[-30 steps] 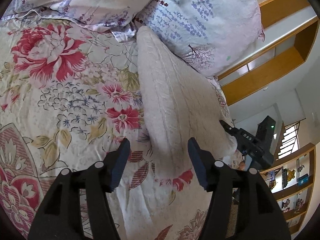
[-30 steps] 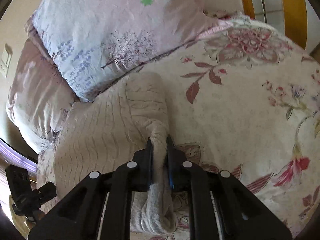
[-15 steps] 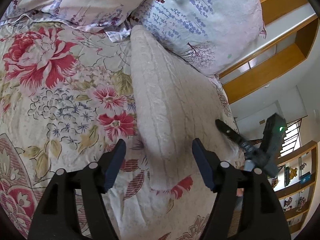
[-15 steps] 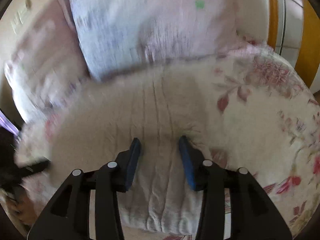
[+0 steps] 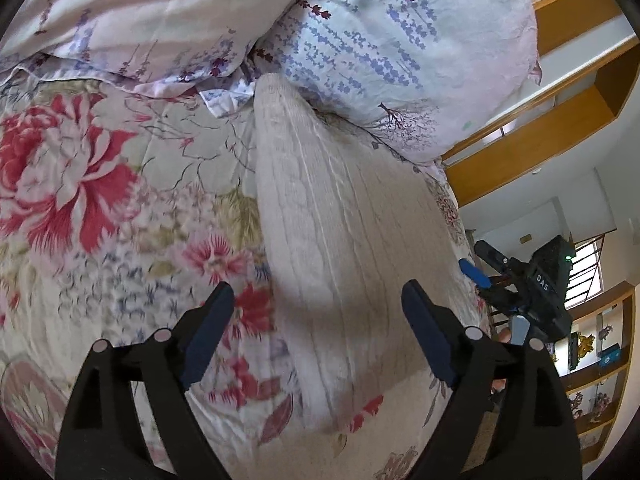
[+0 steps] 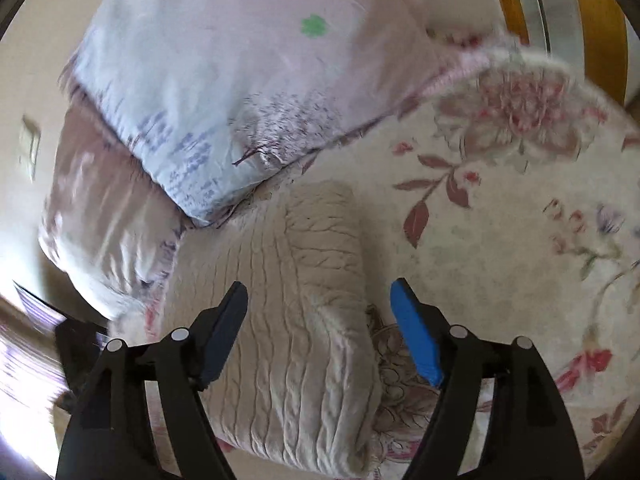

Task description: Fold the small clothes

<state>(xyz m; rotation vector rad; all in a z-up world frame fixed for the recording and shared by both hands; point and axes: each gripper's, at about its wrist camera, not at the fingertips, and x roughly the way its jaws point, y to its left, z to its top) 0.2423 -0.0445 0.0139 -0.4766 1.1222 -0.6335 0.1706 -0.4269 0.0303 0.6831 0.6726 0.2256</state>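
Both sets of jaws stand spread and grasp nothing: the left gripper (image 5: 318, 330) and right gripper (image 6: 318, 326) hover over the cream knit garment (image 6: 296, 300), probably lining up a fresh pinch. It lies folded on the flowered bed (image 5: 100, 208), its far end touching the pillow (image 5: 400, 40).

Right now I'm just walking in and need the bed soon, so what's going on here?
A person with two handheld grippers is folding a cream ribbed knit garment on the floral bedspread, beside the lavender-print pillow. The left gripper and right gripper both hover open above the garment, holding nothing. It lies with one side folded over.
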